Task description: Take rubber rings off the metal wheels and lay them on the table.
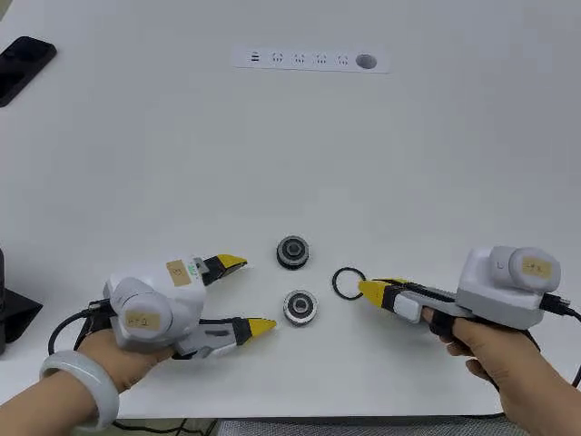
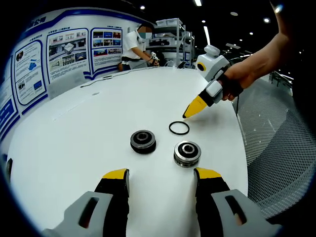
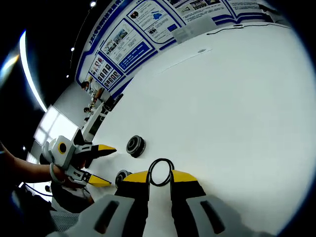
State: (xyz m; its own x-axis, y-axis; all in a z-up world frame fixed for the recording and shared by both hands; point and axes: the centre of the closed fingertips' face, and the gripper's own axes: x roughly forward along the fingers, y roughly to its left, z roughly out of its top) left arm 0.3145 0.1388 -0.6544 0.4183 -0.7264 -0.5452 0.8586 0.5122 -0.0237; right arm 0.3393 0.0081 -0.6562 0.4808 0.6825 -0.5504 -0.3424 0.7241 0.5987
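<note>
Two wheels sit near the table's front. The farther wheel (image 1: pixel 292 252) (image 2: pixel 143 140) (image 3: pixel 135 146) looks black round its rim. The nearer wheel (image 1: pixel 300 307) (image 2: pixel 187 153) (image 3: pixel 122 176) shows bare metal. A loose black rubber ring (image 1: pixel 348 282) (image 2: pixel 178 128) (image 3: pixel 161 172) lies flat on the table to their right. My right gripper (image 1: pixel 368 290) (image 2: pixel 186 115) (image 3: pixel 160 175) is at the ring's right edge, jaws a narrow gap apart, the ring just ahead of them. My left gripper (image 1: pixel 247 293) (image 2: pixel 161 174) stands wide open and holds nothing, just left of both wheels.
A white power strip (image 1: pixel 310 60) lies at the back of the white table (image 1: pixel 182 154). A black phone (image 1: pixel 23 64) rests at the far left corner, and a dark object (image 1: pixel 9 313) sits at the left edge. The table's front edge runs just below both hands.
</note>
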